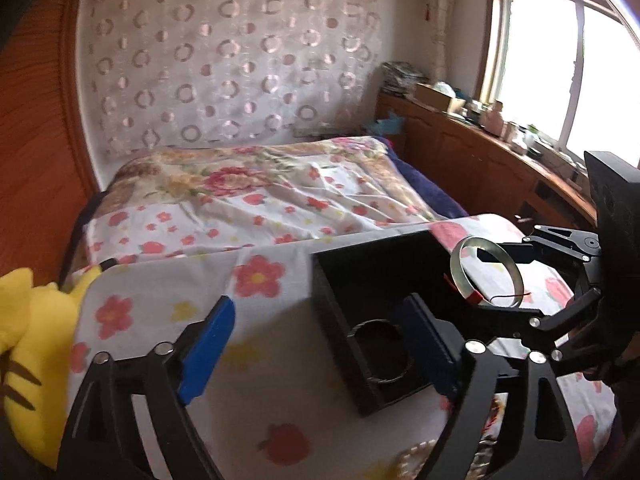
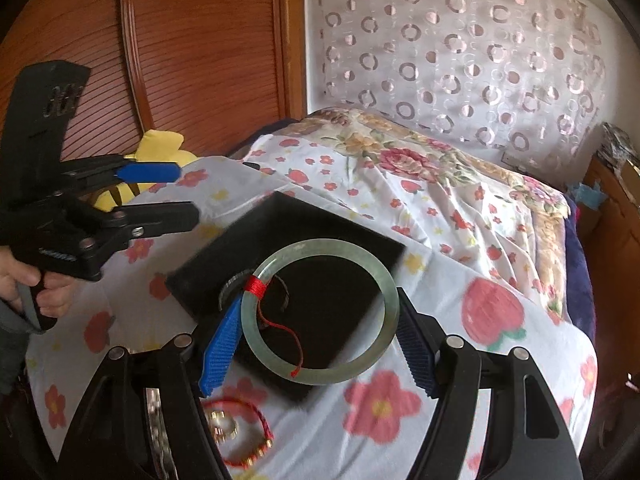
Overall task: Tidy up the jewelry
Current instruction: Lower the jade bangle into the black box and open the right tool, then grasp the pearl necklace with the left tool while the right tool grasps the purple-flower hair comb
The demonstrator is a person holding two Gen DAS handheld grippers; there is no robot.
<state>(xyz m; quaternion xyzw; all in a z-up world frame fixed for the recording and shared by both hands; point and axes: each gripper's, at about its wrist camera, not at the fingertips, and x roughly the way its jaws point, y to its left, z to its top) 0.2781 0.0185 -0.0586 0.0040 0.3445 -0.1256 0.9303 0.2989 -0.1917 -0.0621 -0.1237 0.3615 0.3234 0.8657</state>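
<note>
Our right hand-held gripper (image 2: 320, 320) clamps the jade bangle (image 2: 320, 312) above the black box (image 2: 224, 252); our left hand-held gripper (image 1: 320, 344) gapes empty beside it.

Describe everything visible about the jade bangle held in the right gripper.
The jade bangle is a smooth, pale green, translucent-looking stone ring, round in section. Red thread is wound around one spot, with a loose red tail hanging across its opening. The right gripper clamps it across its width between blue ribbed pads, holding it tilted in the air above the open black jewelry box.
</note>
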